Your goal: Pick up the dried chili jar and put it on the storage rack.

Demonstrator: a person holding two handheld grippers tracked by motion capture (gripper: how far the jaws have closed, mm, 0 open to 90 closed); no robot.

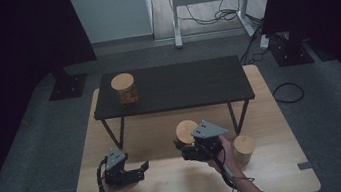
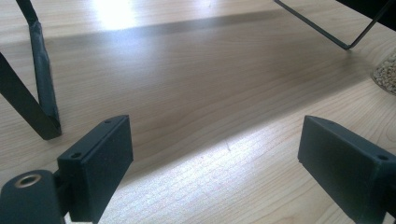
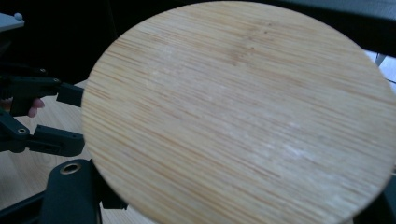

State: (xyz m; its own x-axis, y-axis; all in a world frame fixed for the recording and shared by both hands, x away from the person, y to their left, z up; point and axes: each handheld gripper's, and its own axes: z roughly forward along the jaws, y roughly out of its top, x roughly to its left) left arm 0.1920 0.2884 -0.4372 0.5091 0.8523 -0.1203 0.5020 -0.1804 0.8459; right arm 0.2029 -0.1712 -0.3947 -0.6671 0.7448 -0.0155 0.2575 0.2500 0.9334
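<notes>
So the job looked like moving jars up onto the little black shelf [image 1: 172, 86] that stood on the tabletop [image 1: 171, 187] — and it was maybe a third done. One jar with a wooden lid [image 1: 124, 89] already sat on the shelf's left end. A second jar [image 1: 186, 131] was in the right gripper [image 1: 192, 149], clamped around it and lifted near the shelf's front edge; in the right gripper view the round bamboo lid [image 3: 238, 112] was right up against the camera, so the jaws themselves were mostly hidden, but the hold looked firm to me. The third jar [image 1: 243, 150] was waiting on the tabletop just right of that hand.

The left gripper [image 1: 136, 170] was idle — jaws spread wide over bare wood, nothing between them, resting low at the front left. Its own view caught a bit of grain-filled glass [image 2: 386, 74] at the far right edge.

Left to do, I'd guess: set this jar on the shelf, then fetch the last one.
</notes>
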